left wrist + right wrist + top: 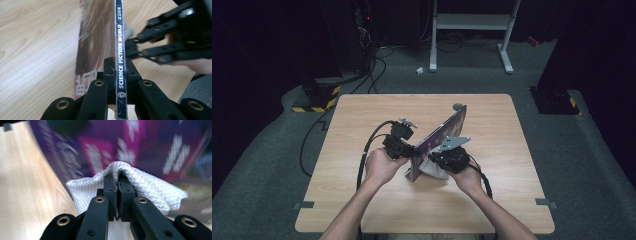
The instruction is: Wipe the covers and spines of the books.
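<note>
A thin magazine [443, 135] stands on edge across the middle of the wooden table [362, 115], tilted up. My left gripper [404, 149] is shut on its spine; in the left gripper view the jaws clamp the dark spine [120, 50] that reads SCIENCE FICTION WORLD. My right gripper [443, 161] is shut on a white mesh cloth [432, 170] and holds it against the magazine's purple cover [140, 142]. In the right gripper view the white cloth [152, 187] is bunched over the closed jaw tips. The right gripper [130, 48] also appears in the left gripper view, beside the spine.
A small grey round object [458, 106] lies at the table's far edge behind the magazine. Black cables [364, 150] trail from the left gripper off the table's near left. A white metal frame [472, 22] and dark stands rise on the floor beyond.
</note>
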A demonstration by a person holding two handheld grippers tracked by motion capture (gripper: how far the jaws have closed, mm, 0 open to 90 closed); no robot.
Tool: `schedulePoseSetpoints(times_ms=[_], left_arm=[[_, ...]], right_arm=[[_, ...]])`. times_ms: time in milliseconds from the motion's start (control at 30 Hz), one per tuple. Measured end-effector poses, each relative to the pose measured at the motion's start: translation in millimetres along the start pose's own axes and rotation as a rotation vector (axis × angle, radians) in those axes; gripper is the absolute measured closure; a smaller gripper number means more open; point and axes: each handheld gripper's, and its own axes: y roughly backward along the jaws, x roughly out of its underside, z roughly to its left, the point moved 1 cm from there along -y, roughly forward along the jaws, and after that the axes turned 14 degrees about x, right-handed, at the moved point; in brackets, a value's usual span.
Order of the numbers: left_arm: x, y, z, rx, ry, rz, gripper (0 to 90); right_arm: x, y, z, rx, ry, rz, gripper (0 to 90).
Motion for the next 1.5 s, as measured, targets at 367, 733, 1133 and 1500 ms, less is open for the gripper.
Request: schedulePoseSetpoints(times_ms=[367, 733, 1133, 1500], left_arm=[[1.2, -2.6, -3.0, 0.000, -0.021, 0.011, 83.6], [5.4, 1.4, -4.8, -0.011, -0.044, 0.030, 83.6], [14.0, 7.4, -7.2, 0.017, -0.072, 0.047, 83.6], [18.6, 11.5, -3.7, 0.031, -0.063, 0.023, 83.6]], right_arm=[[-23.2, 24.8, -29.9, 0.084, -0.021, -0.017, 86.2], [-37.2, 30.6, -32.3, 0.064, -0.004, -0.048, 86.2], [-33.0, 33.2, -107.3, 0.235, -0.162, 0.008, 85.9], [-8.1, 11.0, -112.9, 0.221, -0.241, 0.068, 86.0]])
